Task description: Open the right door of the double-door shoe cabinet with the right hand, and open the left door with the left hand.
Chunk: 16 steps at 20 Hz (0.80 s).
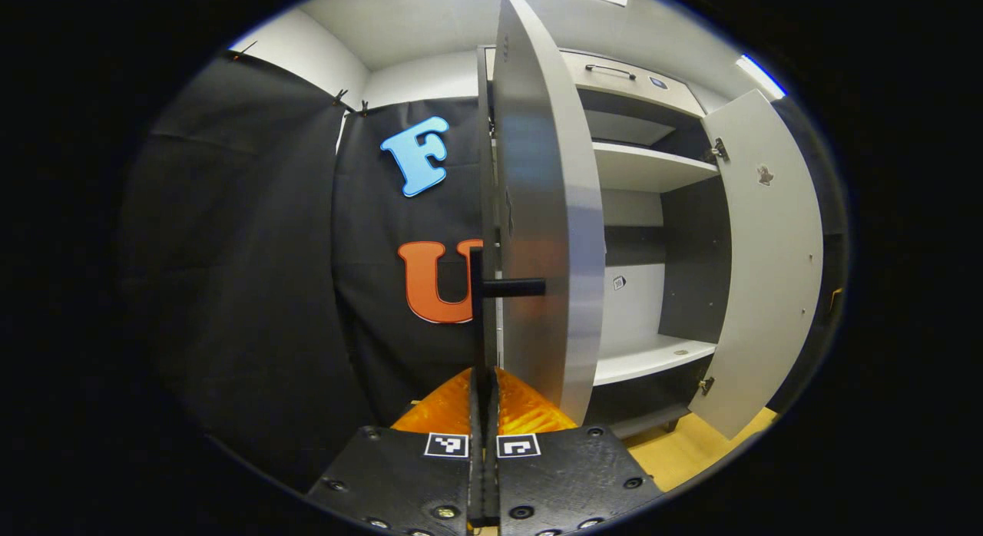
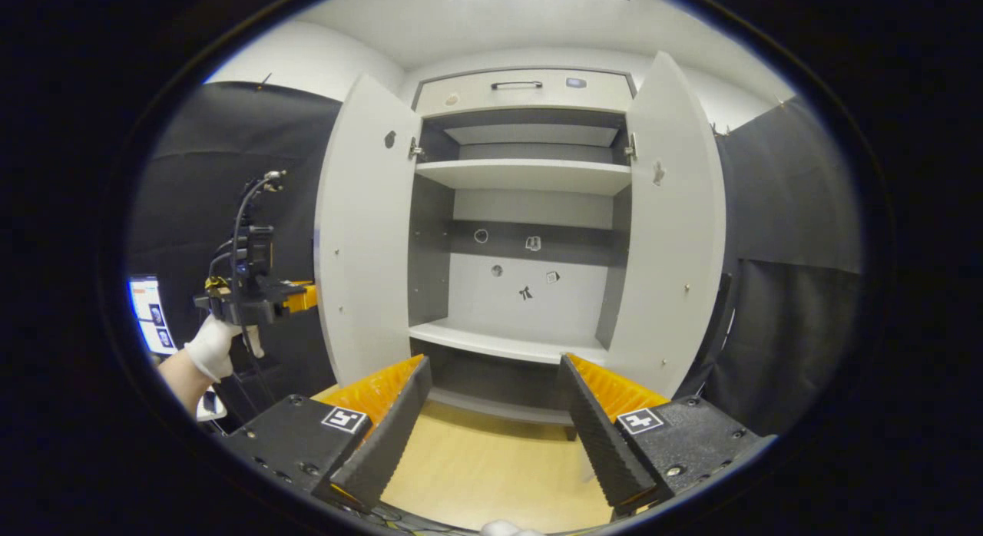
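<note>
1. Straight ahead in the left gripper view, my left gripper [image 1: 484,413] is clenched on the dark handle [image 1: 480,313] of the left door [image 1: 549,213]; the bar runs upright between the fingers, rising from bottom centre toward mid-frame.
2. That door stands edge-on to me, its face filling the centre of the frame, with the open shelves [image 1: 653,167] to its right. The handle's long axis is vertical, so any further swing means pulling sideways around the hinge, not along the bar.
3. Centre frame in the right gripper view, both doors stand wide: left door [image 2: 365,229] and right door [image 2: 676,221].
4. My right gripper [image 2: 491,421] is released, jaws spread and holding nothing, well apart from the right door.
5. I judge both doors open; letting go remains.
</note>
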Motion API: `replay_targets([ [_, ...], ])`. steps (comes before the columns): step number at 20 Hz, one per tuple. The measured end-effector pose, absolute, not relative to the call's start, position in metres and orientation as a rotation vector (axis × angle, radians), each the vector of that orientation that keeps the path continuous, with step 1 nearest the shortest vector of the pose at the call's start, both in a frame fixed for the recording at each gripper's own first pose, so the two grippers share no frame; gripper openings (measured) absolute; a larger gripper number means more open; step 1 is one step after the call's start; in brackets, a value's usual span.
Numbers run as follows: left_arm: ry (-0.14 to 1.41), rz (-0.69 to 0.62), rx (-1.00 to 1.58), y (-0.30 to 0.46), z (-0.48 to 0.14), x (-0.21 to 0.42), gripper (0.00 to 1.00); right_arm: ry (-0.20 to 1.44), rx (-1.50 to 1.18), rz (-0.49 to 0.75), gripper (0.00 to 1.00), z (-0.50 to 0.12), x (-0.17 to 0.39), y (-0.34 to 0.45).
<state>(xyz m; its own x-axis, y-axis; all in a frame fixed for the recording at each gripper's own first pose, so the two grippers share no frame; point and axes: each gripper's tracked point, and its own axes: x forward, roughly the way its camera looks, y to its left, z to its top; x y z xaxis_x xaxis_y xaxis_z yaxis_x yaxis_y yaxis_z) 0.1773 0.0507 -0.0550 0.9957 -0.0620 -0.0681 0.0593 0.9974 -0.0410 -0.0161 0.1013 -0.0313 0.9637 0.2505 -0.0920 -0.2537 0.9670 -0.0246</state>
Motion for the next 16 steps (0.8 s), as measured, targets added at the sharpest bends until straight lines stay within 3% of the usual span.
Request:
replay_targets([
  [10, 0.06, -0.135, -0.028, 0.065, -0.054, 0.181, 0.0, 0.097, -0.037, 0.255, 1.0, -0.03, -0.012, 0.114],
  [11, 0.061, -0.136, -0.029, 0.066, -0.054, 0.181, 0.09, 0.101, -0.035, 0.251, 1.0, -0.03, -0.011, 0.114],
  [13, 0.063, -0.134, -0.031, 0.066, -0.055, 0.18, 0.09, 0.104, -0.035, 0.241, 1.0, -0.03, -0.012, 0.113],
  [14, 0.065, -0.126, -0.034, 0.066, -0.055, 0.18, 0.0, 0.1, -0.035, 0.235, 1.0, -0.028, -0.011, 0.112],
  [15, 0.072, -0.117, -0.037, 0.069, -0.057, 0.18, 0.0, 0.095, -0.034, 0.228, 1.0, -0.026, -0.012, 0.11],
  [16, 0.07, -0.096, -0.04, 0.075, -0.056, 0.179, 0.06, 0.092, -0.034, 0.222, 1.0, -0.025, -0.013, 0.109],
])
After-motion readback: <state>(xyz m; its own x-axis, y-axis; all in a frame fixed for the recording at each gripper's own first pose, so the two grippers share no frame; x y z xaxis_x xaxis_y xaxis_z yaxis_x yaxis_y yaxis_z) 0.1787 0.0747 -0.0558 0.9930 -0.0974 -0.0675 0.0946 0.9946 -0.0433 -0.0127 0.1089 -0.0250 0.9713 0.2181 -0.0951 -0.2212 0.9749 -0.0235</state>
